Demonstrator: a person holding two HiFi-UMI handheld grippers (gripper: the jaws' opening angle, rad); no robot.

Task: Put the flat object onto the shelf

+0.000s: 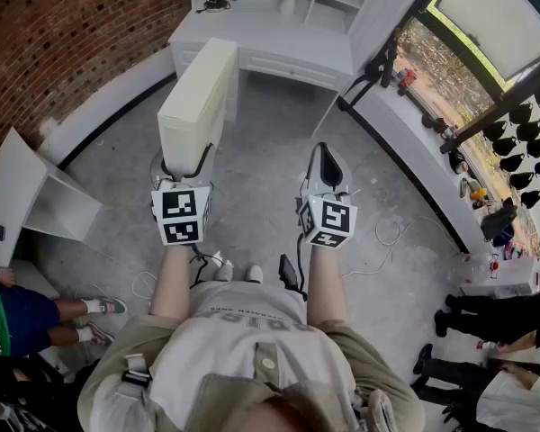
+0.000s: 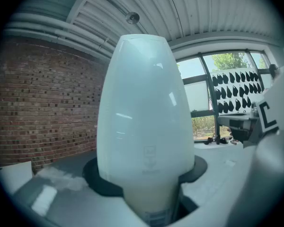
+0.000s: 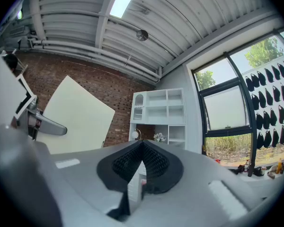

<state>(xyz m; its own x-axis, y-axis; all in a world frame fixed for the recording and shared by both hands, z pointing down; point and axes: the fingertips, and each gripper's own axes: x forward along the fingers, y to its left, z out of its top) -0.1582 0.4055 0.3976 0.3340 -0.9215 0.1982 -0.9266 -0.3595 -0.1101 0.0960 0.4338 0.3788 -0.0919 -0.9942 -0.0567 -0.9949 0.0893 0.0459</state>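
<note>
While we carry the flat object (image 2: 144, 112) toward the shelf (image 3: 163, 112), our left gripper (image 1: 182, 176) has its jaws parted partway and pressed on the panel's lower edge, so the board stands upright above and ahead of that gripper. Our right gripper (image 3: 141, 169) has its jaws fully together with nothing between them. It hangs beside the left one, apart from the board.

To do this carry well, we judge that the grip should be firm. So much of the board rises beyond the jaws that it could tip or swing. Bringing the empty right gripper up to steady a free edge may help before we tilt the board in. The shelf lies well ahead of both grippers, so we should line the board's narrow edge with an open compartment as we approach.

As for the thing itself, it is a cream-white, smooth, slightly glossy rectangular slab, much broader than it is thick. It has a faint printed mark just beyond the jaws, too small to read.
</note>
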